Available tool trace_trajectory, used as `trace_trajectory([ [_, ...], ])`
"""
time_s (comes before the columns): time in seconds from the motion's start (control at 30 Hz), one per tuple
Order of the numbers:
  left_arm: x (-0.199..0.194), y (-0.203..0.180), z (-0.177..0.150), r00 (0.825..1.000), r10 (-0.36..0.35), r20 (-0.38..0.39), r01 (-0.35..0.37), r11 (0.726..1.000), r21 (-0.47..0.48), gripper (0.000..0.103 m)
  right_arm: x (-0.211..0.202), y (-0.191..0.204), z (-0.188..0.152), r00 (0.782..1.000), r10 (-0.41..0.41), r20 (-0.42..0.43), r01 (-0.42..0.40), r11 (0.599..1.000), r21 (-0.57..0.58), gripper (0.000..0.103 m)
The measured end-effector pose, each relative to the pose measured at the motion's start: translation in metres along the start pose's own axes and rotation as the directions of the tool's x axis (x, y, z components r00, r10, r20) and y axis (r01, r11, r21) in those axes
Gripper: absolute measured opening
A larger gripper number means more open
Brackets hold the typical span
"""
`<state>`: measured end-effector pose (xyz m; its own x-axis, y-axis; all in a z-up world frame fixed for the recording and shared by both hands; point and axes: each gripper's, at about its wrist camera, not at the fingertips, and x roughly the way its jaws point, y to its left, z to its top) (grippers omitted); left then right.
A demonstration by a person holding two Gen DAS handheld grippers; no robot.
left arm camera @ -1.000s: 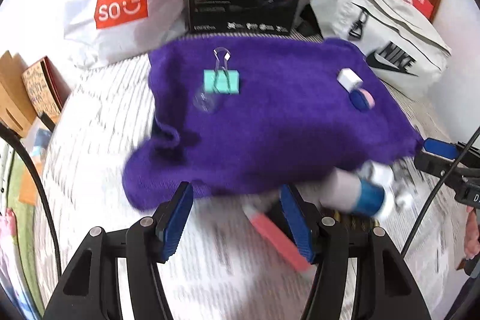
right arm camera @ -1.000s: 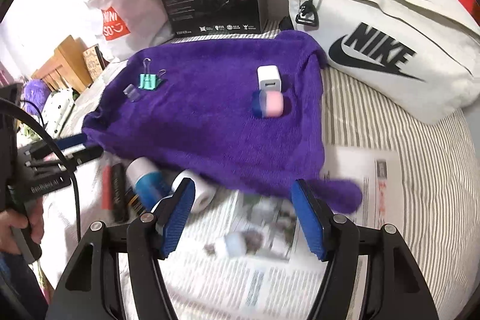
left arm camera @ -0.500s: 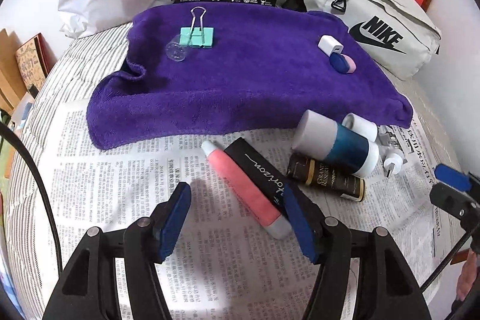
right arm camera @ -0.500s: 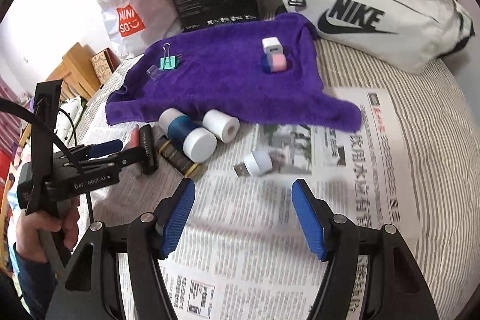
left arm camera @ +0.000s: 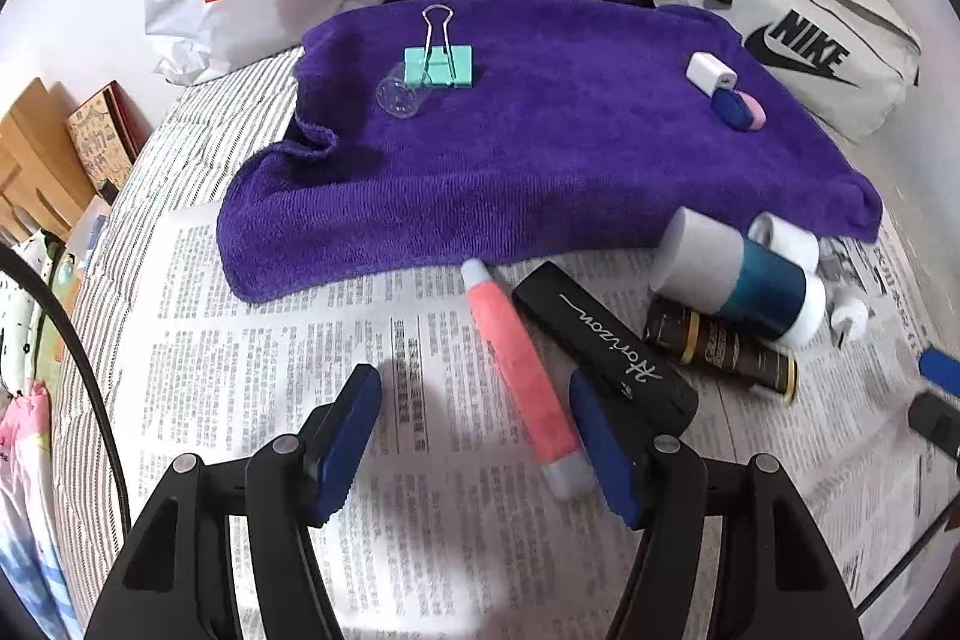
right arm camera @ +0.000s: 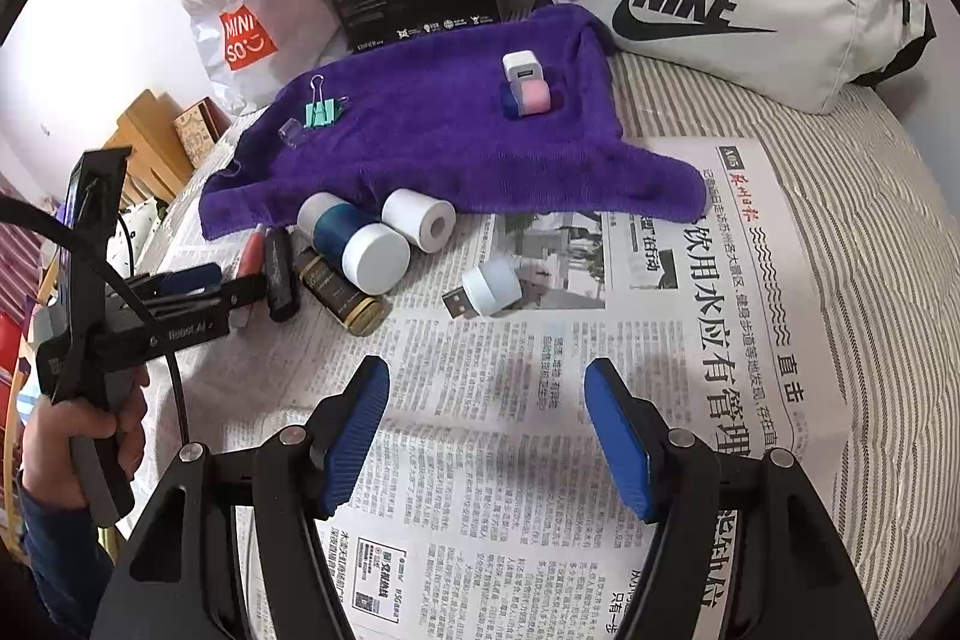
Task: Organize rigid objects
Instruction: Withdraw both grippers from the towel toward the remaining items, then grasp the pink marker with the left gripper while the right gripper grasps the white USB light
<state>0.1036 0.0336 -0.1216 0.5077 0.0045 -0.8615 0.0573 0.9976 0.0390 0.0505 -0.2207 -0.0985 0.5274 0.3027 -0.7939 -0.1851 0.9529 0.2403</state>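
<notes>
A newspaper (left arm camera: 252, 400) is spread on the striped bed below the purple towel (left arm camera: 540, 148). Compared with a second ago, the left gripper (left arm camera: 474, 436) has been lowered beside the pink tube (left arm camera: 516, 358), jaws apart and empty. The right gripper (right arm camera: 486, 430) is held apart over newsprint.

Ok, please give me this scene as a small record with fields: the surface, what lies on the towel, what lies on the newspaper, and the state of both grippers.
surface: newspaper spread over a striped bed cover, purple towel at its far edge
on towel: green binder clip, clear cap, white charger, blue-and-pink piece
on newspaper: pink tube, black Horizon case, dark gold-banded bottle, blue-and-white container, white roll, USB night light
left gripper: open, holds nothing, beside the pink tube
right gripper: open, holds nothing
</notes>
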Motion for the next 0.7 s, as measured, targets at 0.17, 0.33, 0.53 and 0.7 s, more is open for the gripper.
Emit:
trace_trajectory([
  [0.17,-0.003,0.007,-0.003,0.999,0.047,0.013,-0.047,0.999,0.015,0.062,0.002,-0.001,-0.003,1.0,0.001,-0.011,-0.002,1.0,-0.004,0.067],
  [0.33,-0.004,0.012,-0.003,1.0,-0.022,0.022,0.022,1.0,0.004,0.029,0.004,-0.001,-0.004,1.0,0.007,-0.014,-0.007,1.0,-0.008,0.067],
  [0.53,-0.002,-0.002,0.001,0.999,-0.044,0.033,0.042,0.997,0.059,0.015,0.009,-0.006,-0.003,1.0,-0.006,-0.022,0.006,1.0,-0.001,0.067],
  [0.7,-0.001,-0.002,0.002,0.998,-0.054,0.032,0.052,0.997,0.058,0.015,0.015,-0.006,0.005,1.0,-0.013,-0.015,0.012,0.999,-0.031,0.067],
])
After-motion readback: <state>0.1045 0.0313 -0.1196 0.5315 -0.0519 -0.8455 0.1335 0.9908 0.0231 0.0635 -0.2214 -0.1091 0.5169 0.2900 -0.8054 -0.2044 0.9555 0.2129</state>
